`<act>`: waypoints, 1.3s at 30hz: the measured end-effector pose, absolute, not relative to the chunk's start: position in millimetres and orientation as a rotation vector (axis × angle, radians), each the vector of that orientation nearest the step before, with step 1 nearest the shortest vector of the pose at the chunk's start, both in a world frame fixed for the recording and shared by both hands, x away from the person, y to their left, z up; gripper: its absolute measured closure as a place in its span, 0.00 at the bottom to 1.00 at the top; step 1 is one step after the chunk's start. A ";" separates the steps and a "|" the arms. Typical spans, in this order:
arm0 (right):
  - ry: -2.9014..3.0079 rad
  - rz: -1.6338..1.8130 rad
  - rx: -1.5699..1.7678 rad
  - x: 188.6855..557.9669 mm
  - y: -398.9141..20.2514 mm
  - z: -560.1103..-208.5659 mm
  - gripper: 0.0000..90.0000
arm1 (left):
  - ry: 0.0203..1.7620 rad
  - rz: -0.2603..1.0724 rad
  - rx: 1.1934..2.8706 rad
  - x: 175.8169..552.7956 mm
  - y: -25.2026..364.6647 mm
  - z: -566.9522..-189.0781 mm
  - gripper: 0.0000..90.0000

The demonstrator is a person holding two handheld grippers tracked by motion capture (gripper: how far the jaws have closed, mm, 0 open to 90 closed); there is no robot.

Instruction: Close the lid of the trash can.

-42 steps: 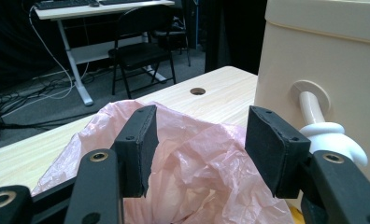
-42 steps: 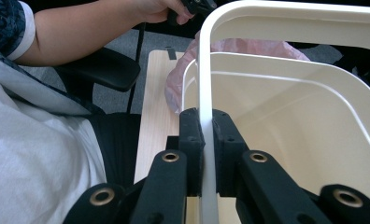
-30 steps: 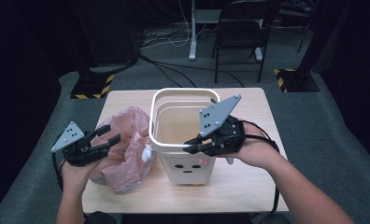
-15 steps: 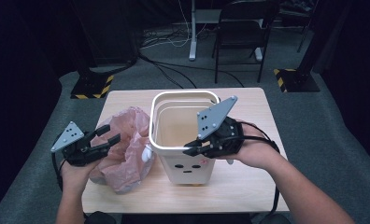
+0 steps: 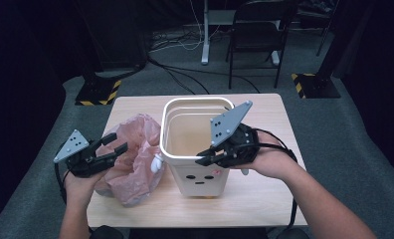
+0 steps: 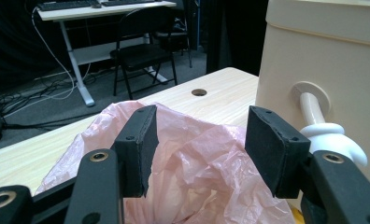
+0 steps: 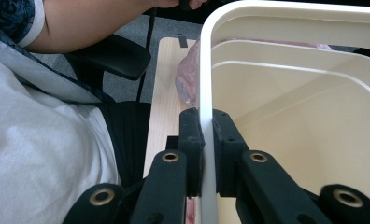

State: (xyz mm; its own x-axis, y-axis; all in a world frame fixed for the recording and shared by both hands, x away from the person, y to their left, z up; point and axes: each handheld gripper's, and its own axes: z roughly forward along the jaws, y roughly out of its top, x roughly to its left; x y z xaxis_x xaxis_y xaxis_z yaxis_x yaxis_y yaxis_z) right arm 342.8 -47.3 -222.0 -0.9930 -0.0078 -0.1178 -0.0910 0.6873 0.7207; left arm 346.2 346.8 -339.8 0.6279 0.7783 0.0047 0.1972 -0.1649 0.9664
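Observation:
A cream plastic bin (image 5: pixel 197 144) with a small face on its front stands in the middle of the table. My right gripper (image 5: pixel 203 160) is shut on the bin's near rim (image 7: pixel 206 121), one pad outside the wall and one inside. A crumpled pink plastic bag (image 5: pixel 135 159) lies on the table left of the bin. My left gripper (image 5: pixel 116 143) hovers open just above the bag, its pads (image 6: pixel 138 149) apart with the pink bag (image 6: pixel 197 163) behind them and nothing between them. A white handle knob (image 6: pixel 325 140) sticks out of the bin's side.
The light wooden table (image 5: pixel 264 189) has a cable hole (image 6: pixel 198 92) near its far edge. Black chairs (image 5: pixel 257 35) and a desk stand on the grey floor beyond. The person's torso (image 7: pixel 43 140) sits close behind the right gripper.

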 end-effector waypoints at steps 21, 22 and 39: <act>2.809 1.197 -0.069 345.2 -47.3 -223.0 0.93 | 0.809 0.628 1.692 346.0 347.2 -339.9 0.48; 2.808 1.200 -0.066 345.5 -47.9 -223.0 0.93 | 0.807 0.630 1.694 346.1 347.5 -339.8 0.48; 2.813 1.197 -0.056 347.4 -45.4 -229.7 0.92 | 0.810 0.631 1.693 346.2 347.5 -340.1 0.48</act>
State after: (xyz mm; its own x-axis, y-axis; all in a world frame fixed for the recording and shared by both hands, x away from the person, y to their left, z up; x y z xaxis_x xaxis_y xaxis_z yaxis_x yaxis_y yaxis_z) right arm 347.4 -45.4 -229.7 -0.9958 -0.0011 -0.0912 -0.0665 0.6933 0.7176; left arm 346.2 347.5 -340.1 0.6241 0.7814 0.0056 0.1964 -0.1638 0.9667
